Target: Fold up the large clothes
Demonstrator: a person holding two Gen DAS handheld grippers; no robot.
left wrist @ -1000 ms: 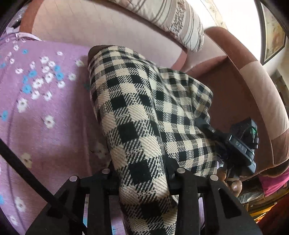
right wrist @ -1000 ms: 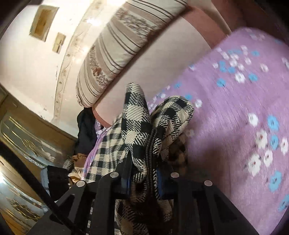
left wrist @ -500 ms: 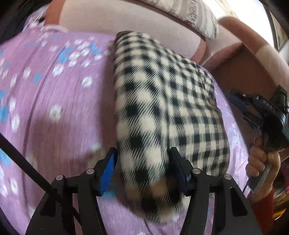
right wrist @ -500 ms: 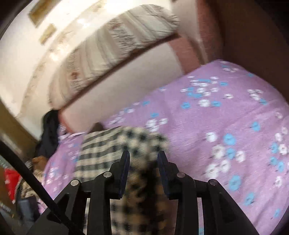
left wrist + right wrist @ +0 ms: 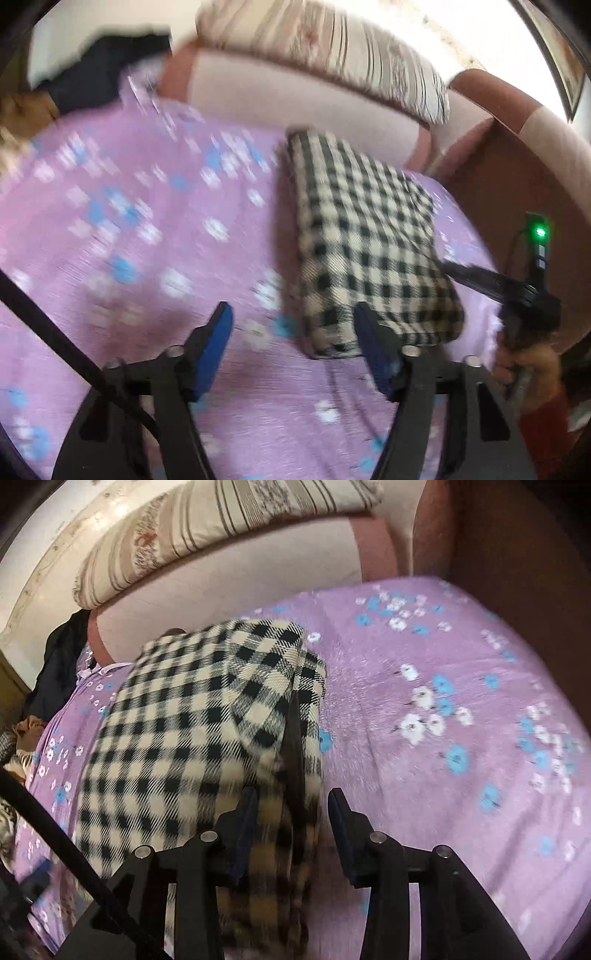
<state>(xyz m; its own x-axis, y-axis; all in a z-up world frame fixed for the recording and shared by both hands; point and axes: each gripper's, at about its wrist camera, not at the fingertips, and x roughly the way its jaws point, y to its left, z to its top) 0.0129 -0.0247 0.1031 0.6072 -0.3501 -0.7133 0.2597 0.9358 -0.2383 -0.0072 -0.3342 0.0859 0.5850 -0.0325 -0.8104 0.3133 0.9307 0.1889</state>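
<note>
A black-and-cream checked garment [image 5: 365, 240] lies folded in a long bundle on the purple flowered sofa cover [image 5: 122, 236]. It also shows in the right wrist view [image 5: 207, 723]. My left gripper [image 5: 295, 332] is open and empty, just left of the bundle's near end; its right finger overlaps that end. My right gripper [image 5: 291, 808] is open, and the bundle's near end lies between its fingers. The right gripper also shows in the left wrist view [image 5: 480, 277], at the bundle's right edge.
A striped cushion [image 5: 354, 55] lies on the sofa's pink backrest [image 5: 280, 99]. A brown armrest [image 5: 517, 177] closes the right side. Dark clothes [image 5: 99, 70] lie piled at the far left.
Both grippers have opened and let go of the checked garment, which now lies folded on the sofa. The left gripper has drawn back and to the left.
</note>
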